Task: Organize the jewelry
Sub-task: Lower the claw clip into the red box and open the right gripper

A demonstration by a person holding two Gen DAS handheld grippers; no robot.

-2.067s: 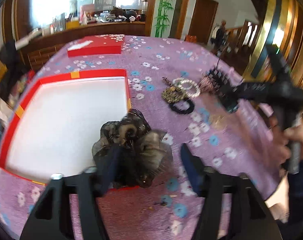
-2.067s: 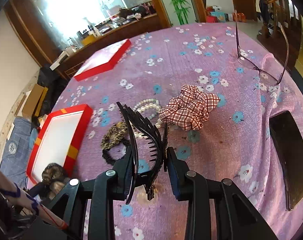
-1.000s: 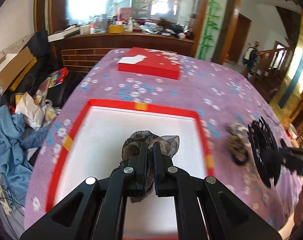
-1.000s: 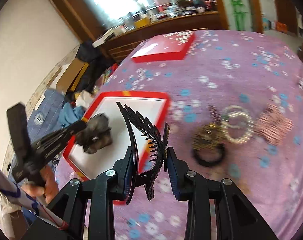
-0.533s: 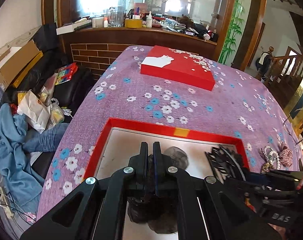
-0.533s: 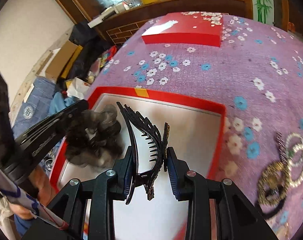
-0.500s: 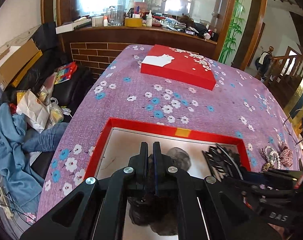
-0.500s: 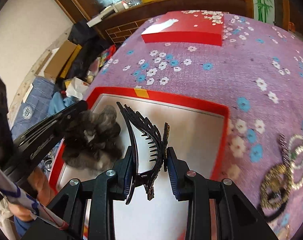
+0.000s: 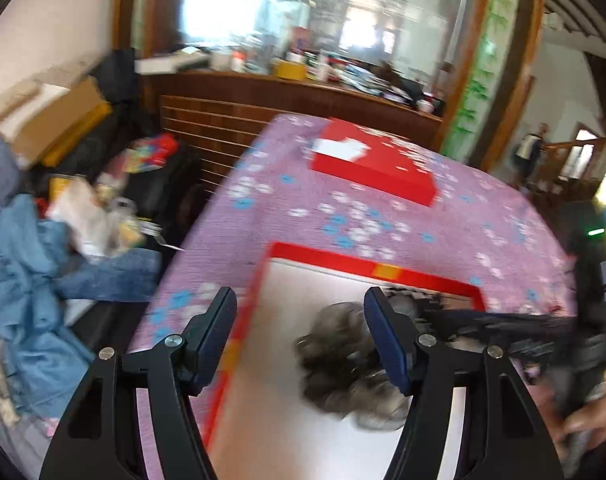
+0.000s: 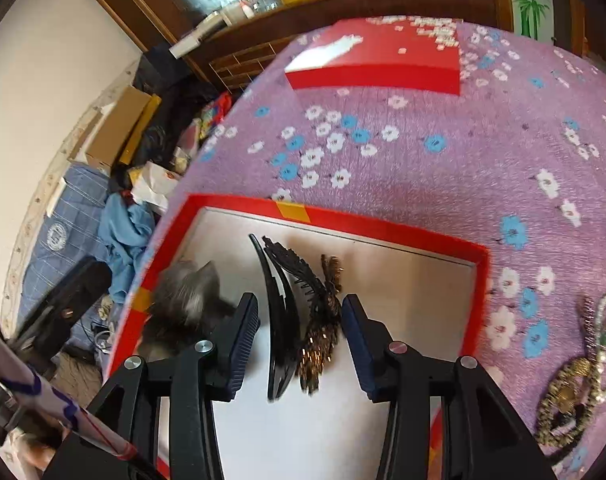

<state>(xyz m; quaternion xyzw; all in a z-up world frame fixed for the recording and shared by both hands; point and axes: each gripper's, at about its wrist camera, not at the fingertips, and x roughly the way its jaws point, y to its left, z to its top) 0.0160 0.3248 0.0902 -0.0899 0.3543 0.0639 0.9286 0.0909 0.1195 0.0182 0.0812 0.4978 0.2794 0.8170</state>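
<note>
In the red-rimmed box (image 10: 391,222), the grey scrunchie (image 10: 185,296) fills the left edge and the black hair clip (image 10: 291,304) the middle; white floor along its right edge lies bare

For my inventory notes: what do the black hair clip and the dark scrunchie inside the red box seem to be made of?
The black hair clip looks like glossy hard plastic: smooth curved bars with molded teeth, plus a bronze beaded trim. The dark scrunchie seems to be soft sheer fabric, grey-black and ruffled, though blur hides its weave. The red box appears to be cardboard with a matte white inside.
</note>
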